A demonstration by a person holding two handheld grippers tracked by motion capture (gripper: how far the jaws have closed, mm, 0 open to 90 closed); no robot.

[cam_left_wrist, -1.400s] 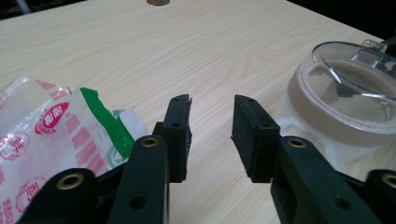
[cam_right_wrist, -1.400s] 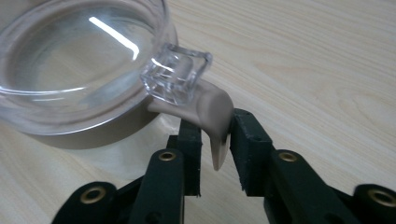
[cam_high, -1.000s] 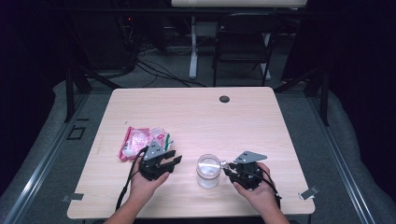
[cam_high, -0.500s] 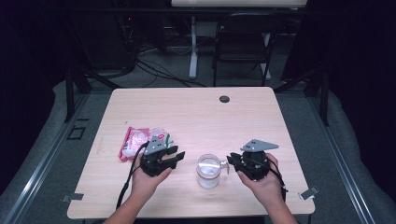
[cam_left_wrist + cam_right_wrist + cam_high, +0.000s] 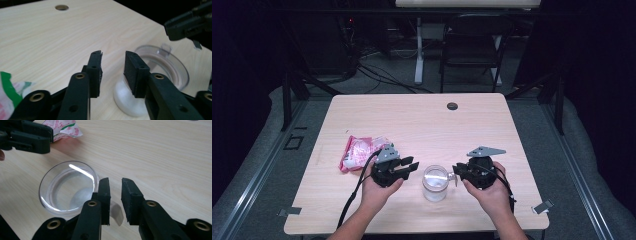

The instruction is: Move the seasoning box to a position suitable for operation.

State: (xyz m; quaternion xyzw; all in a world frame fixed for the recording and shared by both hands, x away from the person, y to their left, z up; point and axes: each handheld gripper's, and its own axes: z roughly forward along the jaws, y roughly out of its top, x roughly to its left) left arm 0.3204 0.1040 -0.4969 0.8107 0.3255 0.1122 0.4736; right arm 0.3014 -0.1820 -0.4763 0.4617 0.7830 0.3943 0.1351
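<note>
From the high view, you have one clear plastic cup [image 5: 435, 182] standing upright near the front edge of the wooden table [image 5: 422, 120], right between your two grippers. Your left gripper [image 5: 406, 167] sits just beside the cup on its left, jaws pointing toward it; your right gripper [image 5: 456, 172] sits just beside it on the other side, its jaw tips at the cup's small handle tab. One pink and white snack packet [image 5: 360, 152] lies flat behind your left hand [image 5: 379, 190], close to that gripper. One dark round hole [image 5: 452, 106] marks the far side of the table. Your right hand [image 5: 488, 192] wraps the right gripper from below.

On to the left gripper view: your left gripper [image 5: 113, 65] shows both jaws parted with a narrow gap, nothing between them. The cup [image 5: 152, 82] stands just past the right-hand jaw, rim up. A corner of the packet [image 5: 11, 93] peeks in at lower left, and the other gripper [image 5: 186, 23] hangs at upper right.

Now the right gripper view: your right gripper [image 5: 115, 192] has its jaws slightly apart, and the cup's clear tab lies in the gap, though I cannot tell whether the pads touch it. The cup [image 5: 68, 188] sits just left of the jaws, the packet [image 5: 63, 128] beyond it.
</note>
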